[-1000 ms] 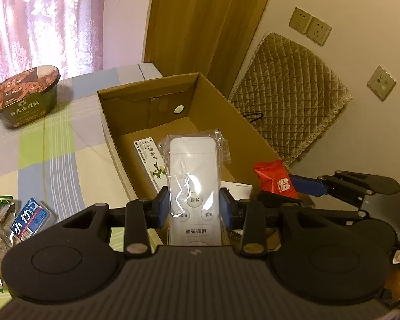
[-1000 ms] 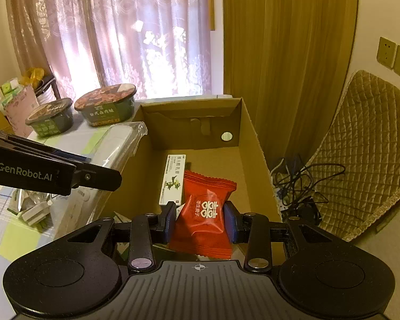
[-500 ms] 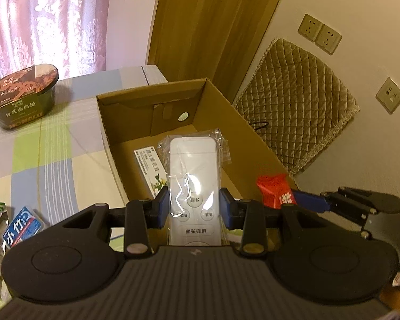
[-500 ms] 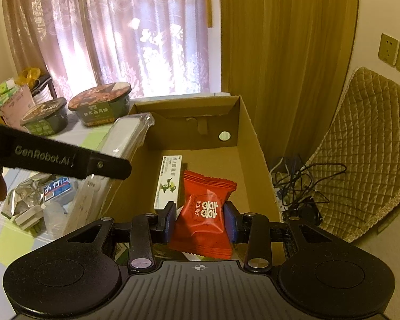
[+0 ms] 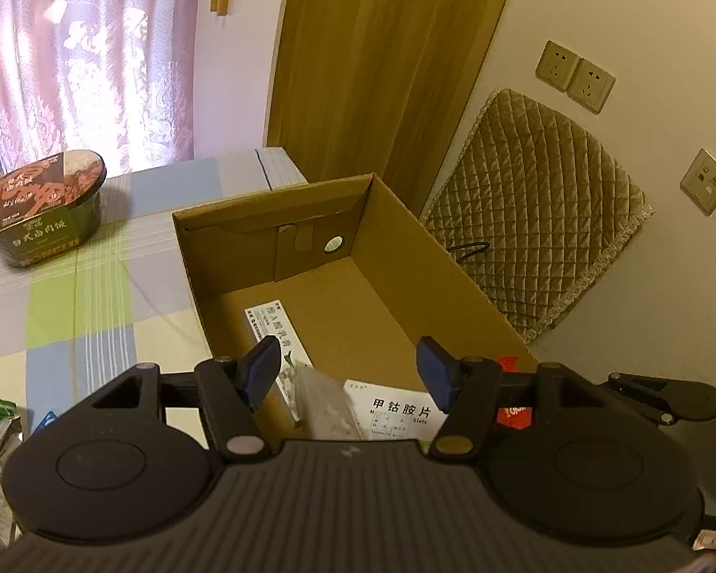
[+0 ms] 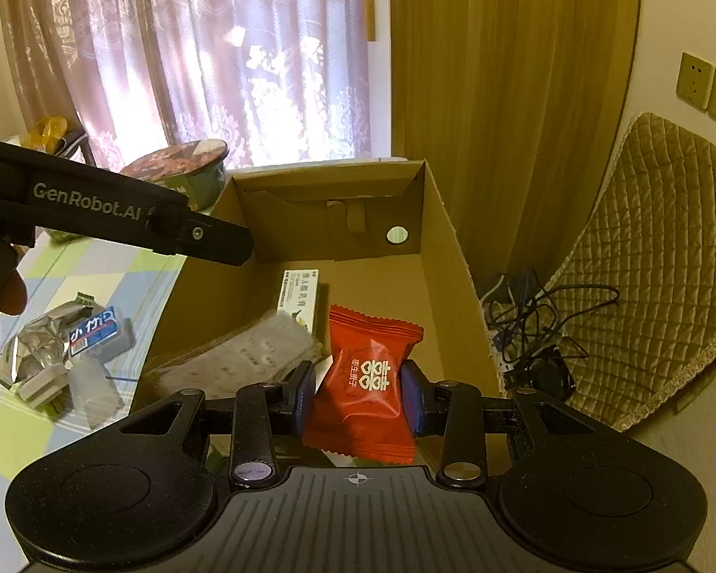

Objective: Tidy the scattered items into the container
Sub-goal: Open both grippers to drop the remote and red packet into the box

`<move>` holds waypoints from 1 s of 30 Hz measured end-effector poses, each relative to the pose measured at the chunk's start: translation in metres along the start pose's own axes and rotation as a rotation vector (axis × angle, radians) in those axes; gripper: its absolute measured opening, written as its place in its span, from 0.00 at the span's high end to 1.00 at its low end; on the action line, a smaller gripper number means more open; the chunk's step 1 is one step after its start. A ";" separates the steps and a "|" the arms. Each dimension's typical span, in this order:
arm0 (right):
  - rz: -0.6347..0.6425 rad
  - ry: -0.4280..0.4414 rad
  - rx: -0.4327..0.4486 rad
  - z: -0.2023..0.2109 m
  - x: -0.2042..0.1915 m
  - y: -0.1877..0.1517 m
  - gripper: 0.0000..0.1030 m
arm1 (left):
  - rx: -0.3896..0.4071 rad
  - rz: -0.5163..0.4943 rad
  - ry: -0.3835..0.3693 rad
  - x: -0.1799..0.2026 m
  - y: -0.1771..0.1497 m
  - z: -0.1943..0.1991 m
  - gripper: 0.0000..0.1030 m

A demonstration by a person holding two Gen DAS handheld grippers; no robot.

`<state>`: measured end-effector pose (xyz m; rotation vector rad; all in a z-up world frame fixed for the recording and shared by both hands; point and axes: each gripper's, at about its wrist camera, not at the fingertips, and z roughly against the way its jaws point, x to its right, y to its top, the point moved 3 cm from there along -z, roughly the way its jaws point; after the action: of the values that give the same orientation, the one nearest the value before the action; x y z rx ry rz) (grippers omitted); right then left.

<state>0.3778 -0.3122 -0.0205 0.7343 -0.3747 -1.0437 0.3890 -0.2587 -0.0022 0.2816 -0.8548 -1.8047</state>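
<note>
Red snack packet (image 6: 368, 379) sat clamped between my right gripper (image 6: 362, 394) jaws above the cardboard box (image 6: 446, 238). I judged it light, crinkly and slippery, best held mid-body. My left gripper (image 5: 351, 372) hung above the box, jaws apart and empty.

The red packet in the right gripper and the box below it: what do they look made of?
The red packet, clamped in the right gripper, looks like glossy plastic film: sheen, a serrated top seal, a puffed crinkly body. The box looks like plain brown corrugated cardboard, matte, with folded flaps, a tab slot and a punched round hole in its far wall.
</note>
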 end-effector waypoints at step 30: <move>0.045 0.000 0.072 0.005 -0.020 0.019 0.25 | -0.018 -0.032 0.094 -0.030 -0.029 0.030 0.44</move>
<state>0.3775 -0.2911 -0.0029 0.7867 -0.4289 -0.9920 0.3635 -0.2141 -0.0064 0.3675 -0.7723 -1.8134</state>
